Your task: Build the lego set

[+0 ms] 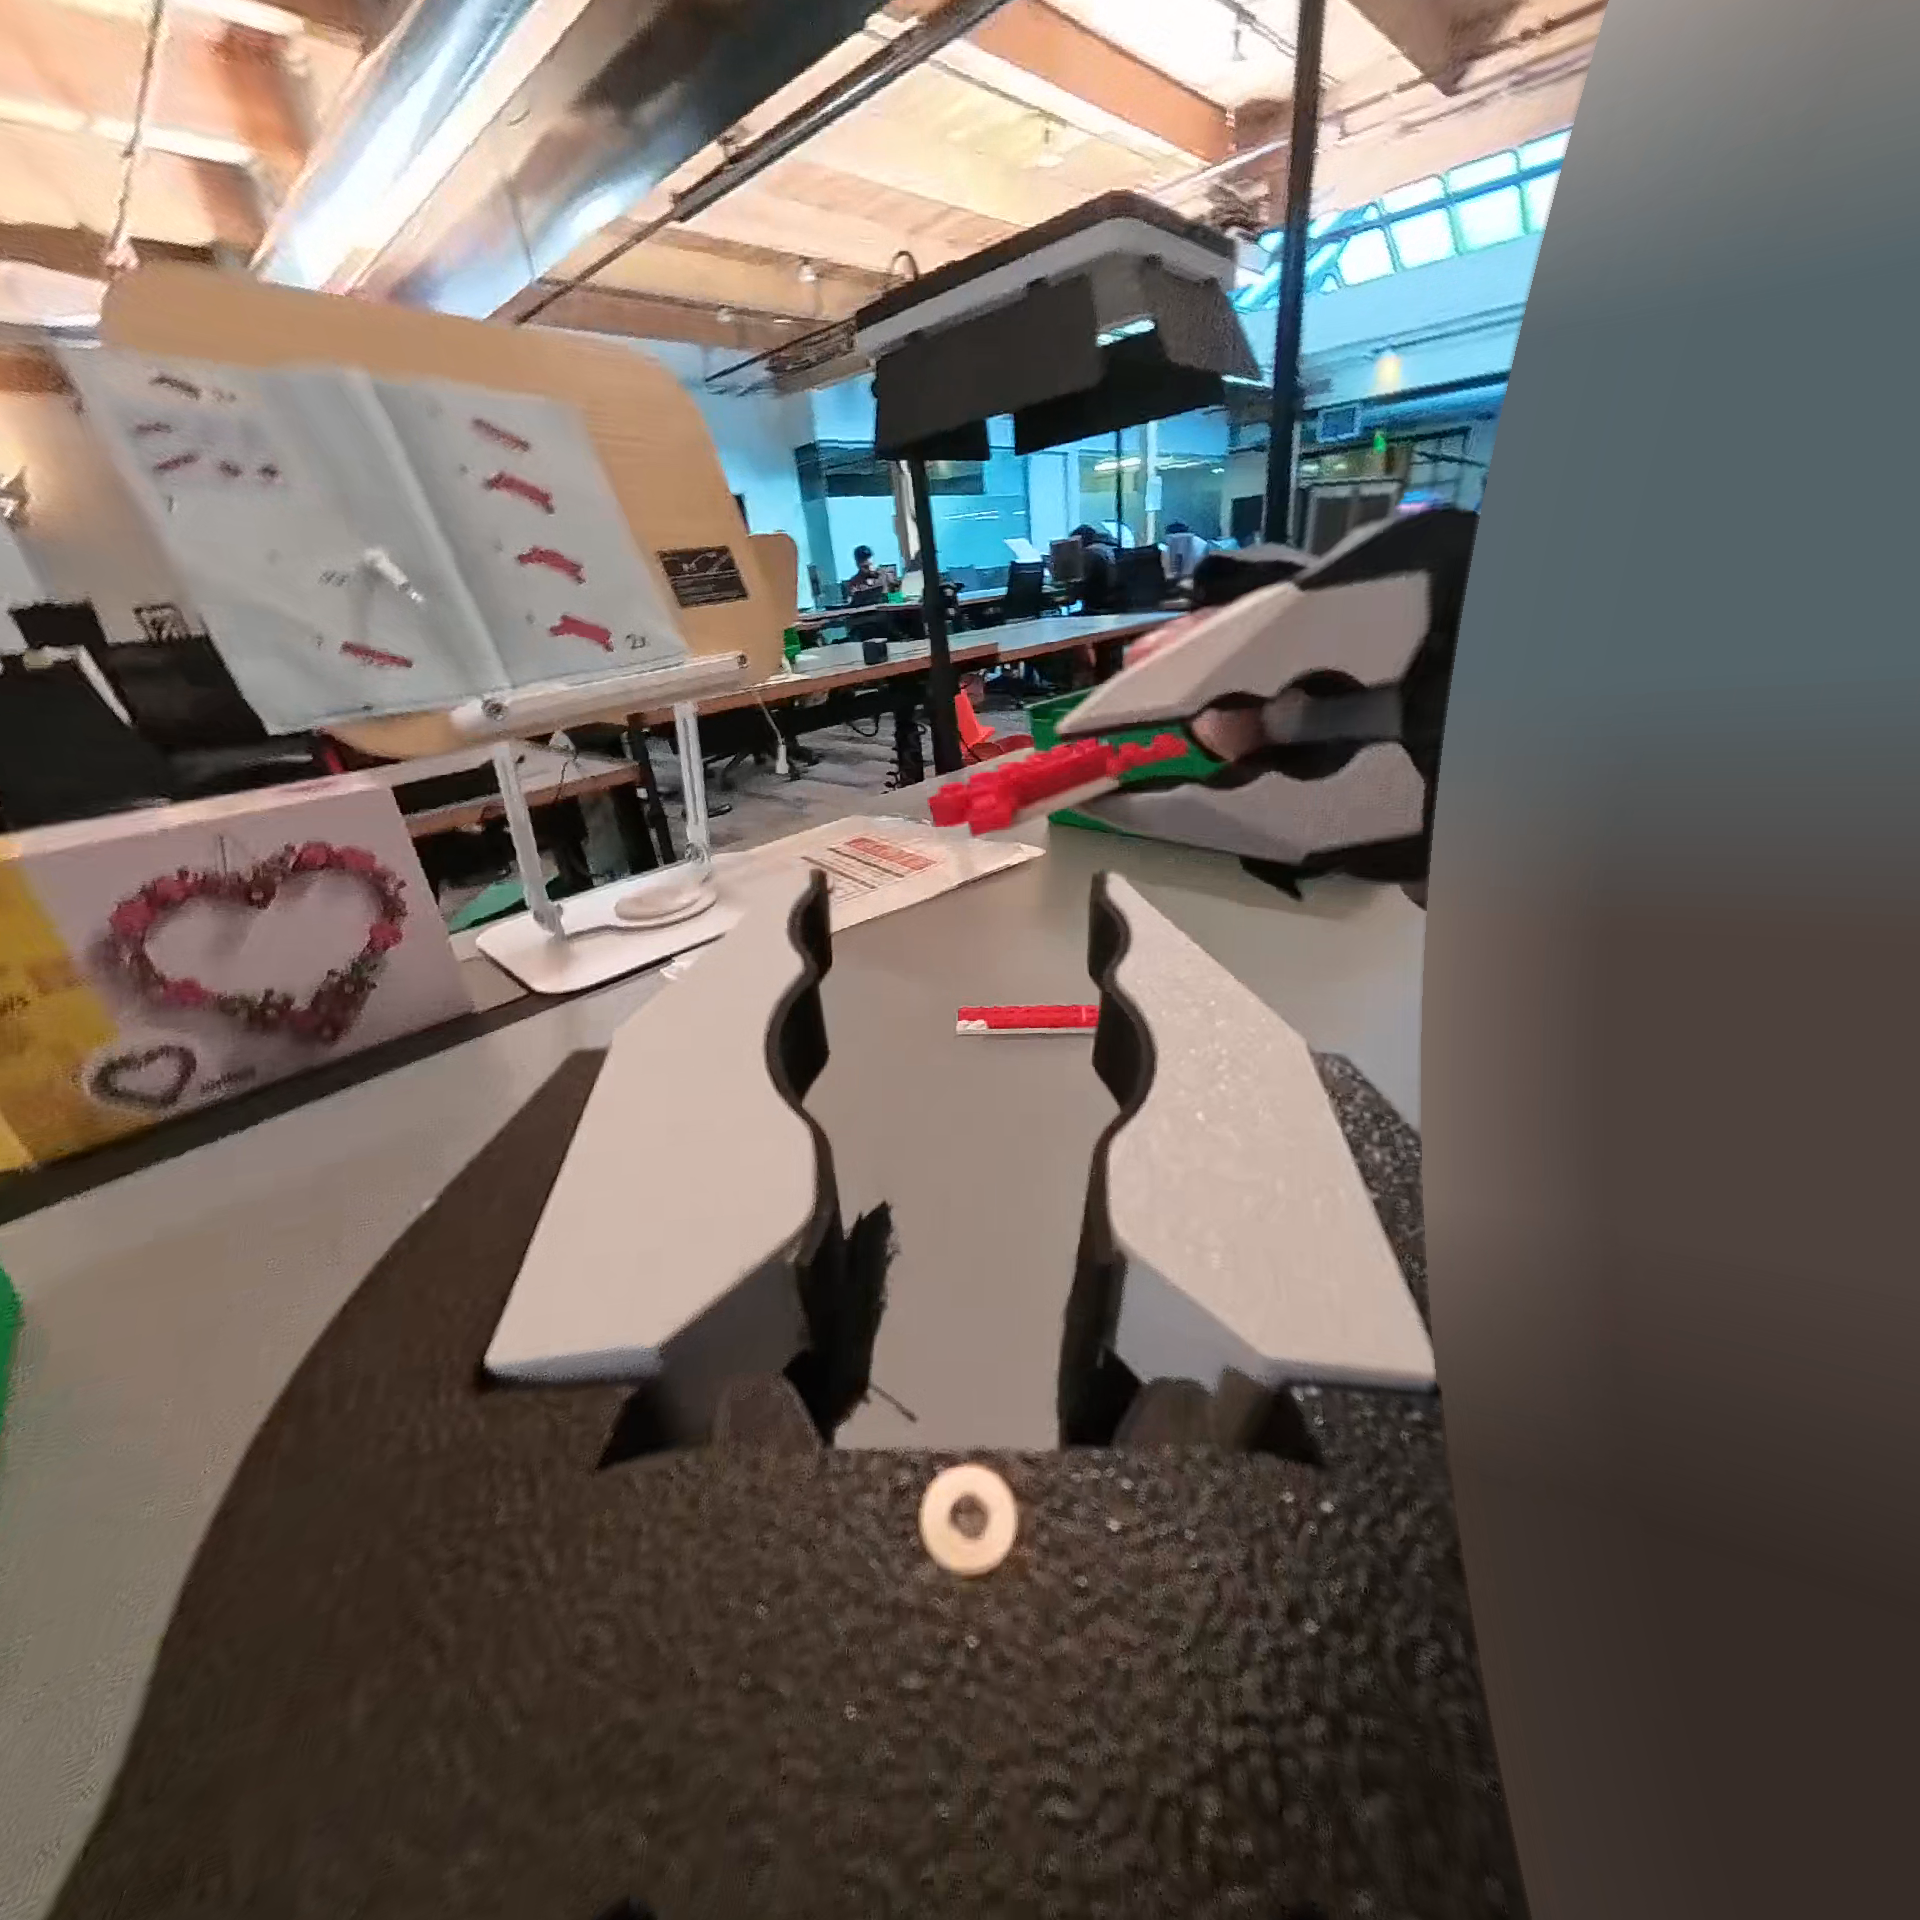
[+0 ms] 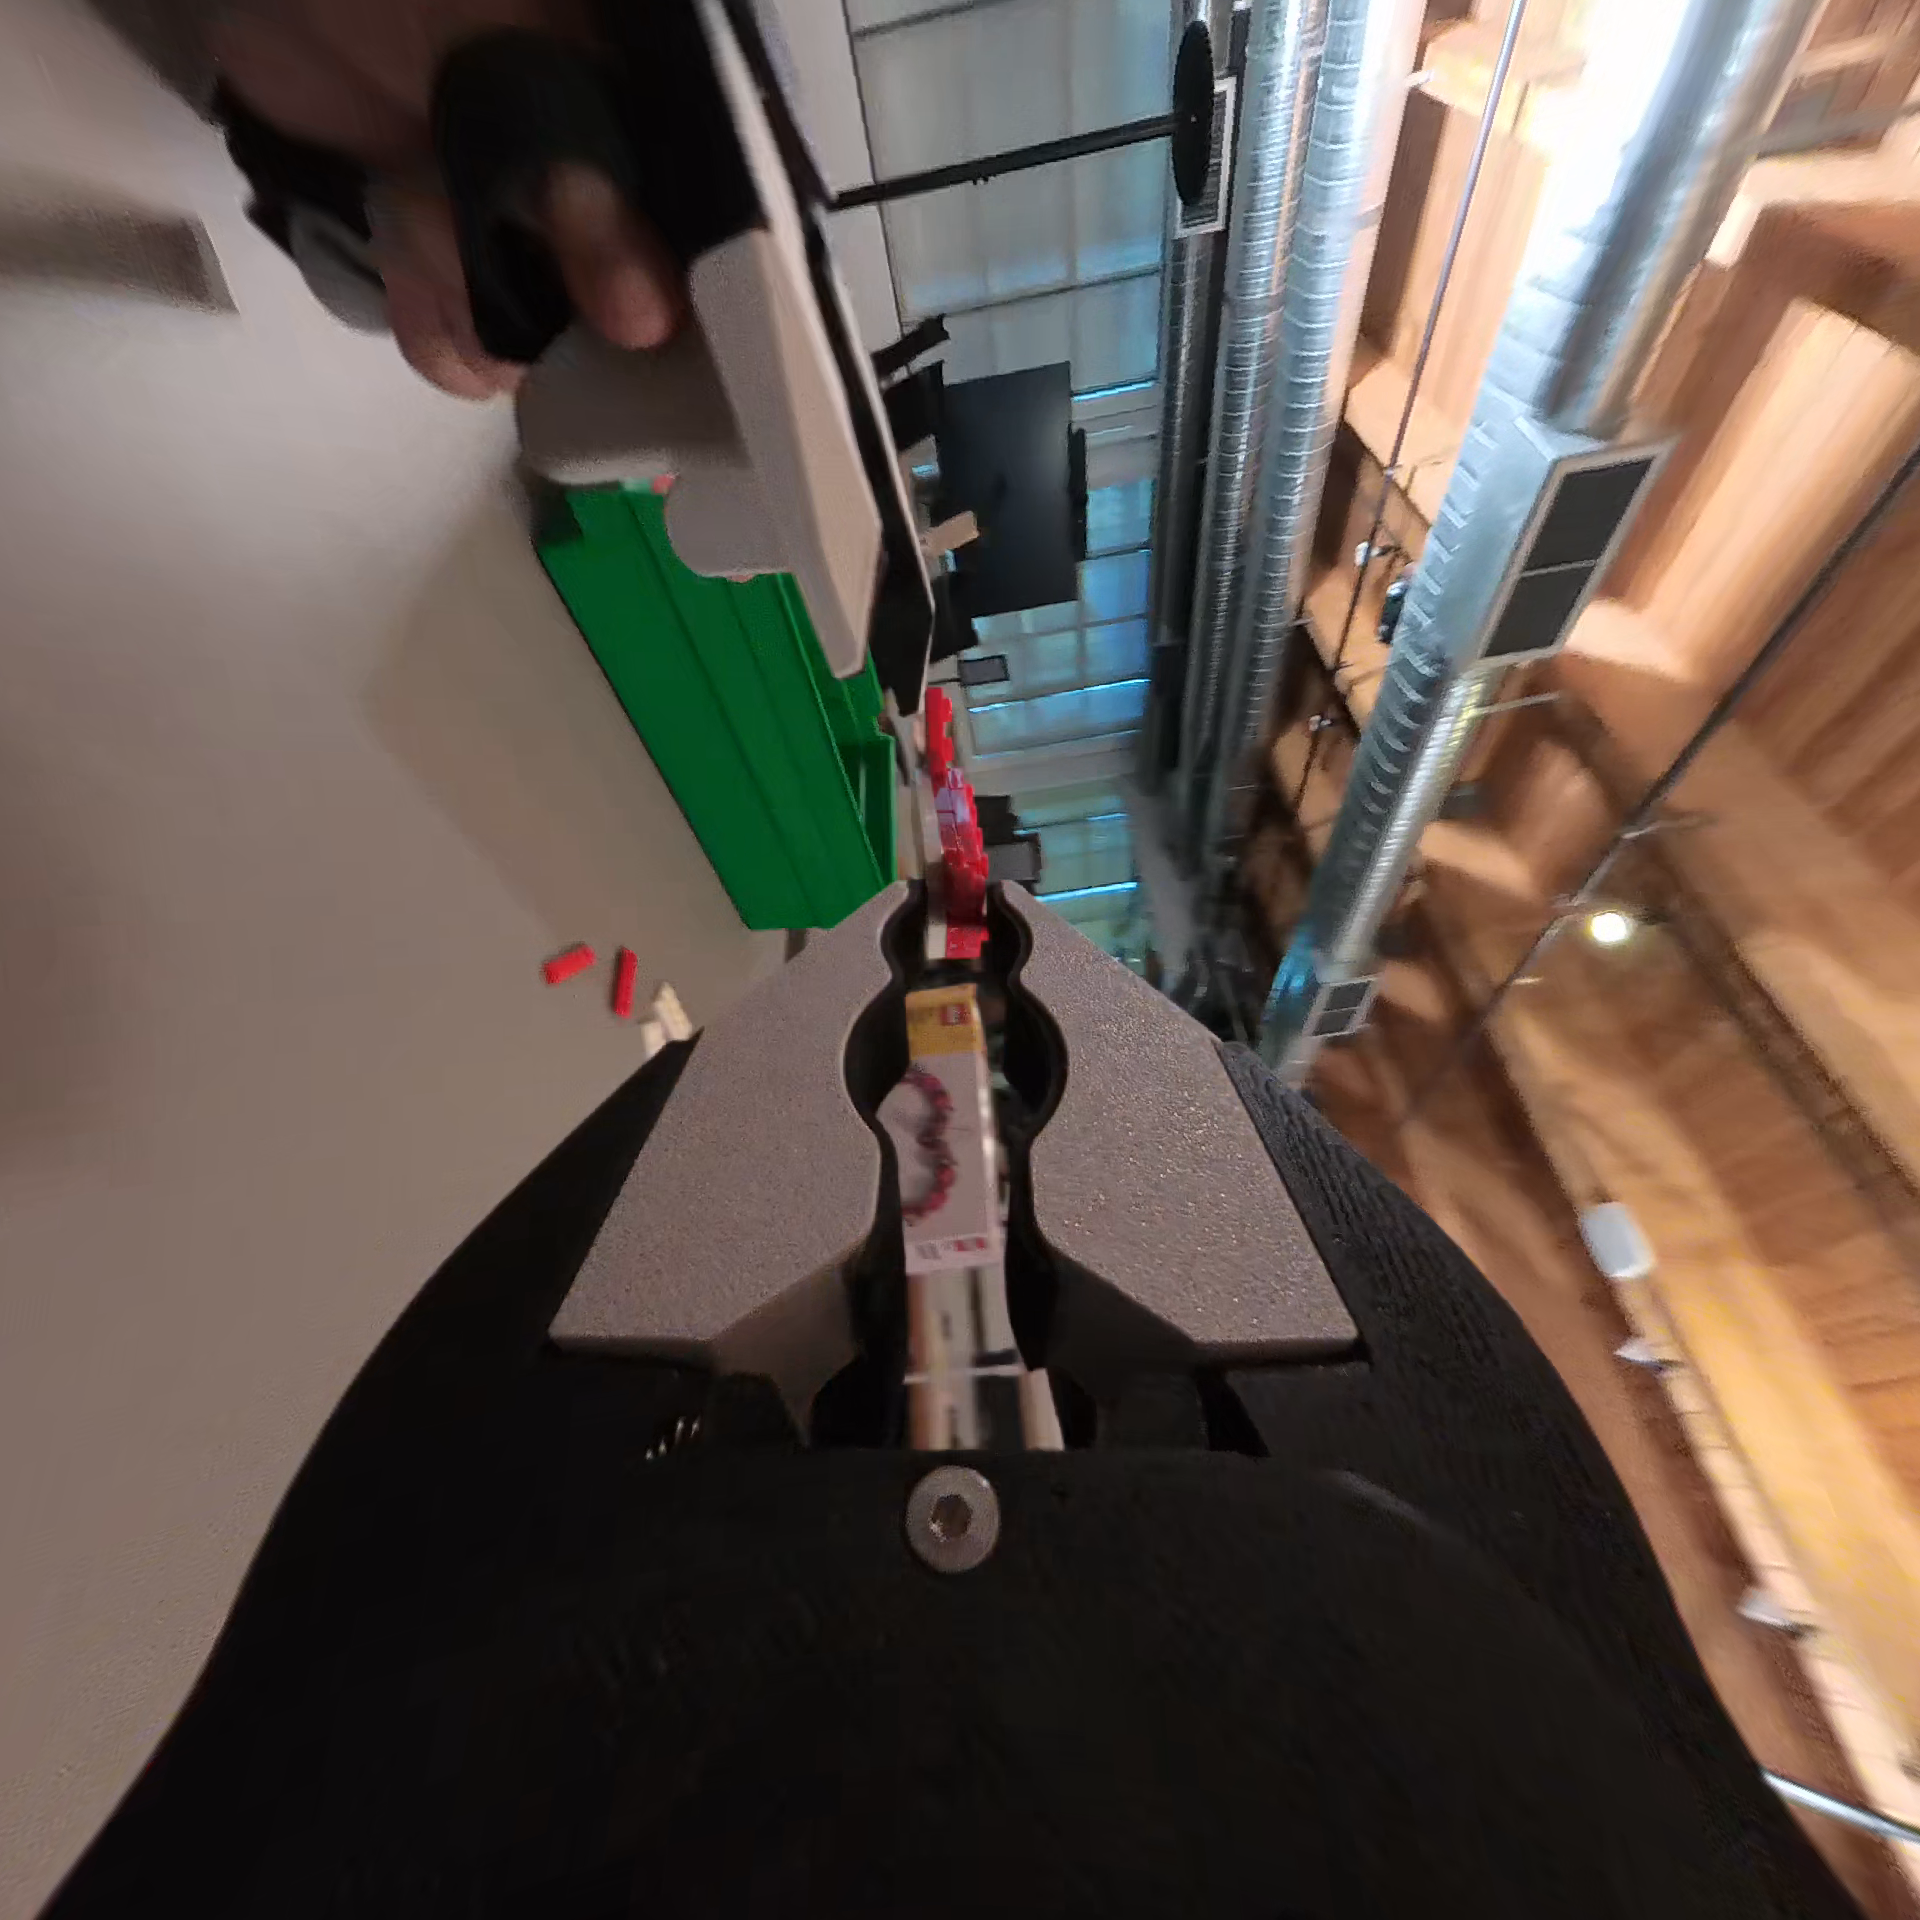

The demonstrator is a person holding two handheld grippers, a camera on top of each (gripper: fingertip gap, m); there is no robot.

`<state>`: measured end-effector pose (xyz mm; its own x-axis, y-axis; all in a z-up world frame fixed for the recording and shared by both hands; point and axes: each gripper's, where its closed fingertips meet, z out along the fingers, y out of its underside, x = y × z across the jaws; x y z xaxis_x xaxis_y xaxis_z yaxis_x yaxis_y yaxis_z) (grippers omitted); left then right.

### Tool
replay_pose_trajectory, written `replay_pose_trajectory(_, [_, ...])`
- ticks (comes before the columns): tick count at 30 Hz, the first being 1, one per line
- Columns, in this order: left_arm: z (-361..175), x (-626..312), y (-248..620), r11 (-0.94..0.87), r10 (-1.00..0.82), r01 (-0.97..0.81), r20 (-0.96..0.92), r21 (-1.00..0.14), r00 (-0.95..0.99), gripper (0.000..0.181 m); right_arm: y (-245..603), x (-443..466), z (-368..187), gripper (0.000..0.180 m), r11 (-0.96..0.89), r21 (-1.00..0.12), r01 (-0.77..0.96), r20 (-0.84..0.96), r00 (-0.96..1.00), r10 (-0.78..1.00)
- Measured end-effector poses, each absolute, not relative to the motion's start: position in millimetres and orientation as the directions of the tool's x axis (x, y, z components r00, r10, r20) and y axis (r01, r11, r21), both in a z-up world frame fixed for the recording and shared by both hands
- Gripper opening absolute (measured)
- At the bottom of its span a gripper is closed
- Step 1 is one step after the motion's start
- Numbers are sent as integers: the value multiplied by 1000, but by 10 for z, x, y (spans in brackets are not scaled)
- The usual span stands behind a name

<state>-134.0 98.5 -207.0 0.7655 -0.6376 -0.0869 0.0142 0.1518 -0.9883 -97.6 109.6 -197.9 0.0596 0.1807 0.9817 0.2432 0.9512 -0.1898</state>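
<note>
- While the right gripper [image 2: 961,914] pinches the red brick assembly [image 2: 951,821] at its near end, most of it juts past the tips, clear of the table.
- Left gripper [image 1: 956,935] spread, empty; red plate [image 1: 1027,1018] lies on the table just ahead, between its fingers.
- Judged light, stiff, joints fragile: hold across flat sides.

A red studded brick strip [image 1: 1027,1019] lies on the pale grey surface [image 1: 1226,935] near a bright green ribbed plastic bin [image 2: 727,707].
</note>
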Motion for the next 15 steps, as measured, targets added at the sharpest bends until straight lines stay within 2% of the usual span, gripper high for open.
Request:
replay_pose_trajectory(5, [-2117, -1292, 1080, 96, -599, -34, -85, -995, 796, 32, 1096, -1003, -2028, 9, 960, -8, 281, 998, 61, -10])
replay_pose_trajectory(9, [-2105, -1300, 1118, 74, -597, -8, -50, -997, 800, 17, 1114, -1014, -2083, 9, 955, 36, 294, 998, 44, -52])
replay_pose_trajectory(12, [-2146, -1281, 1122, 47, -609, -19, -44, -999, 792, 15, 1121, -1010, -2086, 9, 955, 44, 295, 997, 49, -61])
replay_pose_trajectory(15, [-2151, -1265, 1123, 43, -615, -17, -40, -999, 788, 6, 1120, -1005, -2080, 9, 953, 60, 296, 995, 55, -79])
